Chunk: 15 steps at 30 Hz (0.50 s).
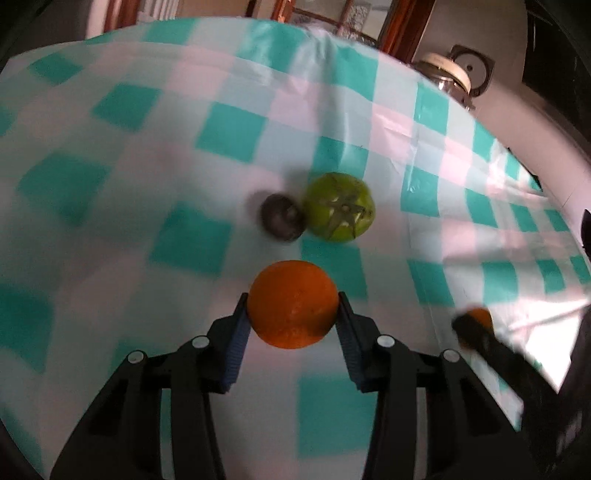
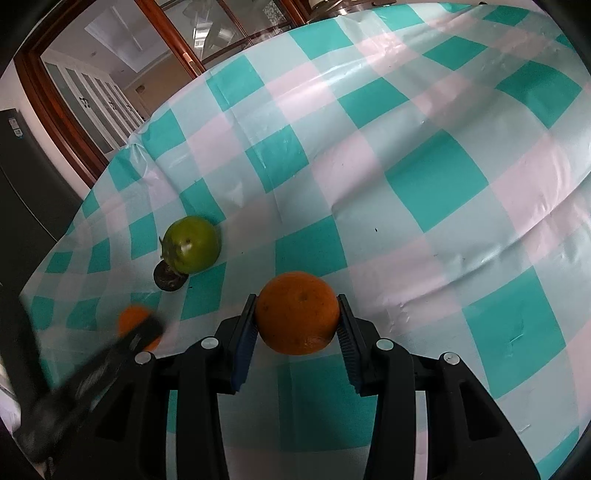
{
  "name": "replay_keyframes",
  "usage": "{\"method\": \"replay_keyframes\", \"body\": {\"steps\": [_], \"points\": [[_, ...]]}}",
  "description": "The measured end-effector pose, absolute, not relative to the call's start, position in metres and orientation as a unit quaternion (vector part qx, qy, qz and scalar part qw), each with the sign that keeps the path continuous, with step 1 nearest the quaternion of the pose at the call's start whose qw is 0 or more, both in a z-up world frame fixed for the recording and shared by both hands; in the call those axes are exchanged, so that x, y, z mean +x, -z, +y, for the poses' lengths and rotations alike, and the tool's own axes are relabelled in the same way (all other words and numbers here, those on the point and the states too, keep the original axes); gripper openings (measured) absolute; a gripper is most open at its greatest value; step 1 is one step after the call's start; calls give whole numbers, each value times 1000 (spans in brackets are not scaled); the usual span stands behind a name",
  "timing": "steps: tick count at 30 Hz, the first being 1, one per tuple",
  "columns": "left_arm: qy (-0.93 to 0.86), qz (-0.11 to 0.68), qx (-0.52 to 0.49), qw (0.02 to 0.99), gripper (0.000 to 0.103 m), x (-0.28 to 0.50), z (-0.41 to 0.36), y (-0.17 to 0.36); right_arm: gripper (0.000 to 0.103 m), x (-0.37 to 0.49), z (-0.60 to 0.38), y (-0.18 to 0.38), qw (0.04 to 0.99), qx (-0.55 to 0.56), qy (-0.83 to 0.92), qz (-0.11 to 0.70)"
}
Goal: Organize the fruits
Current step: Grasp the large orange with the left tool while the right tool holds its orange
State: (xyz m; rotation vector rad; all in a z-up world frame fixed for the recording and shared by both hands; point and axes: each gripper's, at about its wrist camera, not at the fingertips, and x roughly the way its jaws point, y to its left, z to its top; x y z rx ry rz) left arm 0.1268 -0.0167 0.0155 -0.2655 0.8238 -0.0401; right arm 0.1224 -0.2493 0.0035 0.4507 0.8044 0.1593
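Oranges fill both tongs: the left gripper (image 1: 293, 308) pinches one orange (image 1: 293, 303) between its blue pads, and the right gripper (image 2: 297, 314) pinches a second orange (image 2: 297, 312). On the checked tablecloth (image 2: 424, 177), well inside its edges, a green tomato (image 1: 339, 207) touches a small dark fruit (image 1: 281, 218).

- A home, most likely a dining room or living area.
- The bench (image 2: 424, 173) is covered with a shiny plastic cloth checked in teal, pink and pale blue.
- Behind it stands a red-brown wooden cabinet (image 2: 55, 99) with glass-panelled doors.
- A lidded glass jar (image 1: 448, 75) sits by a plain pale wall (image 1: 498, 33).
- Loose fruit (image 2: 192, 243) lies on the cloth.
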Motion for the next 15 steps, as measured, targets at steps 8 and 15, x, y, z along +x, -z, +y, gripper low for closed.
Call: {"method": "replay_keyframes", "body": {"steps": [8,15], "points": [[50,386,-116,914,45,97,-22,-13,41,126,-248,0,890,218,-87,392],[49,383,-151,910,45,104,-8,-10,41,127,-250,1,889,227,-98,386]]}}
